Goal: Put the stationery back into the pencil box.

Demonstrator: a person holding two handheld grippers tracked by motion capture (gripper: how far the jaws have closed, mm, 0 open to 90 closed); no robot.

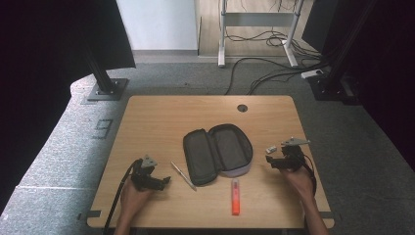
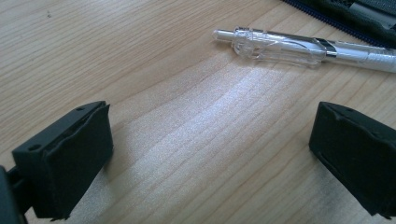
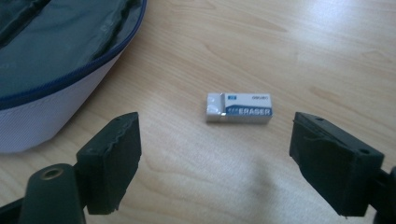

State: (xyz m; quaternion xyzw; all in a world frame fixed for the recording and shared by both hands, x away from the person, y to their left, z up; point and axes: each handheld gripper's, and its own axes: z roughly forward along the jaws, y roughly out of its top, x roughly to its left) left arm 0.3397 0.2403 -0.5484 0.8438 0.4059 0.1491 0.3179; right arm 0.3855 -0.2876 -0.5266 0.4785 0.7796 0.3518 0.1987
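Two grippers are mine, one per hand, low over the table (image 1: 147, 117). The open case (image 1: 218, 152) lies at its middle. My left gripper (image 2: 210, 154) stands wide apart with nothing between the jaws; the pen (image 2: 303, 46) lies just beyond them, beside the case. My right gripper (image 3: 215, 163) is also parted and empty; the eraser (image 3: 239, 108) lies on the wood just ahead of its jaws, near the case's edge. A marker (image 1: 235, 196) lies nearer me.

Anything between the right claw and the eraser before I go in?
Nothing visible. The eraser lies alone on bare table just ahead of the right claw, whose jaws stand open. The open pencil case sits off to one side, apart from it.
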